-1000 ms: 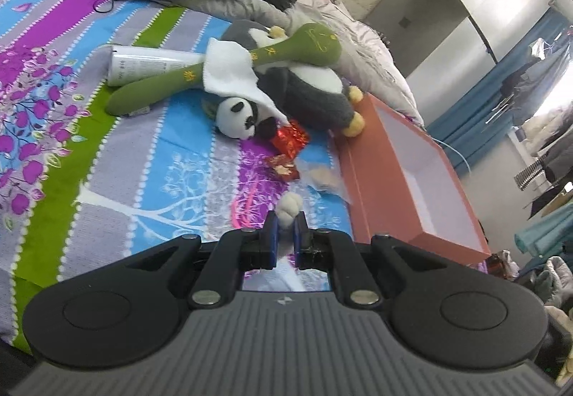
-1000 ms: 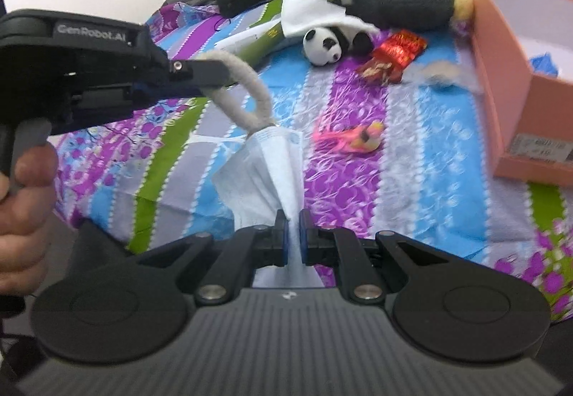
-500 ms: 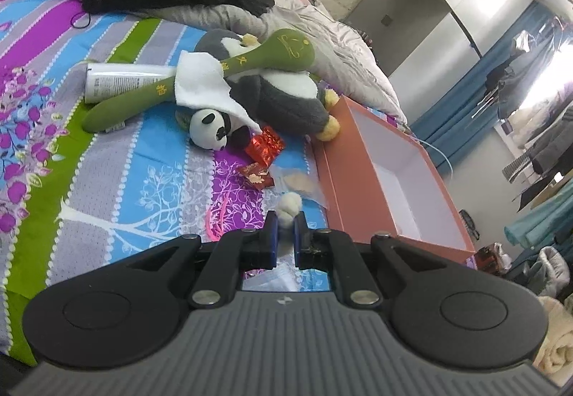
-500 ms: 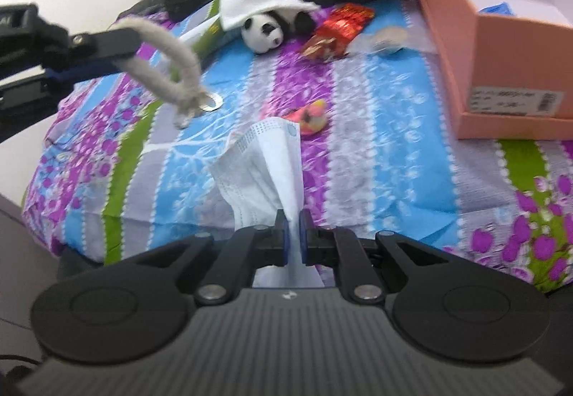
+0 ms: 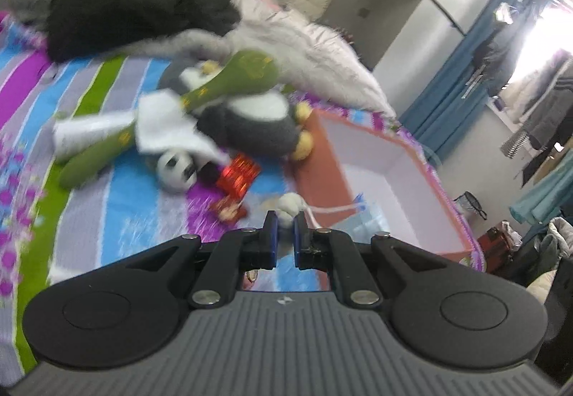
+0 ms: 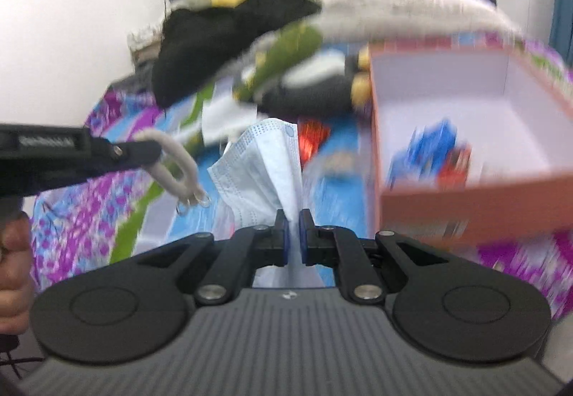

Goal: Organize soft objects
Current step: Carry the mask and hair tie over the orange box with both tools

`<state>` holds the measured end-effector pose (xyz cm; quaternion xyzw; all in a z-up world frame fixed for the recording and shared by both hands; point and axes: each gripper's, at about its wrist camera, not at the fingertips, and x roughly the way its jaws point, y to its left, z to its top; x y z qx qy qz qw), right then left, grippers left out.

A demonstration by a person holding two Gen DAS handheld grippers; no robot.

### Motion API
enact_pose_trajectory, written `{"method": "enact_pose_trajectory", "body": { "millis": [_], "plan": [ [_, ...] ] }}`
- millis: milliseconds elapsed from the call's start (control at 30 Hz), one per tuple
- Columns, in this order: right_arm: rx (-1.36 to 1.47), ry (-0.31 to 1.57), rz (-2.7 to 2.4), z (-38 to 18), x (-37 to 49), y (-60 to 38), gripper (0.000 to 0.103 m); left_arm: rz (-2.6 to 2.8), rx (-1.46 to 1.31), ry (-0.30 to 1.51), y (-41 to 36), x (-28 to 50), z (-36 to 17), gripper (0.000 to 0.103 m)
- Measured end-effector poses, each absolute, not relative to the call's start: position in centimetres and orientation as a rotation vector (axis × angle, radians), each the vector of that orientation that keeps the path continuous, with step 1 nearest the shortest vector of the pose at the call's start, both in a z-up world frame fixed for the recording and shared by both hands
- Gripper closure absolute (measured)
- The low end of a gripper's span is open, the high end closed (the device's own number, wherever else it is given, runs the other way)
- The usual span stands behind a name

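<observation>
Mask [image 6: 266, 163], pale blue and pleated, stands up from my right gripper [image 6: 293, 227], whose fingers are pinched nearly together on its lower edge. At two o'clock from it sits the orange box [image 6: 465, 202], open, with blurred blue and red items inside. At nine o'clock my left gripper [image 6: 143, 154] carries a cream rope loop [image 6: 179, 166] with metal rings dangling. Seen from the left wrist, my left gripper [image 5: 285, 229] is closed tight on the loop's knotted end [image 5: 289, 206]. Beyond, at eleven o'clock, a penguin plush [image 5: 258, 120], a small panda [image 5: 175, 172] and a green plush [image 5: 215, 91] lie on the striped bedspread [image 5: 118, 199].
</observation>
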<state>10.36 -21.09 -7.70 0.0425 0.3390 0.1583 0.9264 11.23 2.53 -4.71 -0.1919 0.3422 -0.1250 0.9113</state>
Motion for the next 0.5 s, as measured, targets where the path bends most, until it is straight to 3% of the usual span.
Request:
{"method": "enact_pose_trajectory", "body": {
  "millis": [333,500],
  "plan": [
    [0.051,0.461,0.220,0.9,14.7,-25.4,0.093,-0.384,-0.302,0.628,-4.1,18.0,2.3,0.093],
    [0.057,0.444,0.158,2.4,18.0,-28.2,0.093,-0.449,-0.279,0.661,-9.1,22.2,3.7,0.093]
  ]
}}
